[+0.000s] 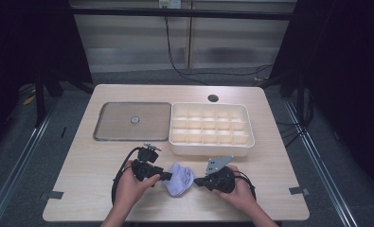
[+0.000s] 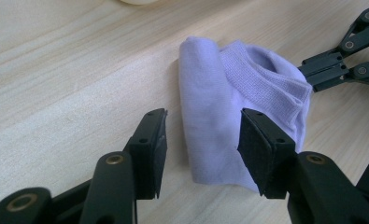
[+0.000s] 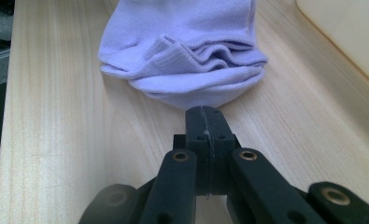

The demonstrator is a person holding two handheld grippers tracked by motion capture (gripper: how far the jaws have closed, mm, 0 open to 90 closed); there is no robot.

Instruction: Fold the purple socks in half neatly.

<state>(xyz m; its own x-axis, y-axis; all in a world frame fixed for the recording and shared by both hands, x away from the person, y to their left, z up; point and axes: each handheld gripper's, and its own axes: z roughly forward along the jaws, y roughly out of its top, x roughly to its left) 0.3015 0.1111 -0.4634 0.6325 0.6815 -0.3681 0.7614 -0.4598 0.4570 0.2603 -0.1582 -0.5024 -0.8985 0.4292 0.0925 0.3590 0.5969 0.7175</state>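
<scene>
Two black grippers, one in each hand, low over a light wooden table (image 1: 80,189). Between them, one small purple sock (image 1: 181,178), lying folded on the wood close to the near edge, around the middle. Left gripper (image 1: 168,176) at the left side of the sock, held by the left hand (image 1: 132,187), jaws wide apart and squeezing nothing. In the left gripper view, the same left gripper (image 2: 203,135) with one jaw over bare wood just beside the sock (image 2: 210,84) and the other jaw over the purple cloth, the rolled-up side of the sock in the gap. Right gripper (image 1: 196,181) at the right side of the sock, held by the right hand (image 1: 239,194), jaws shut tight together. In the right gripper view, the tip of the right gripper (image 3: 204,112) right up against the near fold of the sock (image 3: 187,46), under the ribbed cuff. Cloth pinched in that tip or just touched: cannot tell. Farther off, past the sock, a white box (image 1: 208,149) full of little square holes, all bare. Just left of the box, a flat grey tray (image 1: 109,123) with a small round thing (image 1: 135,120) in its middle.
</scene>
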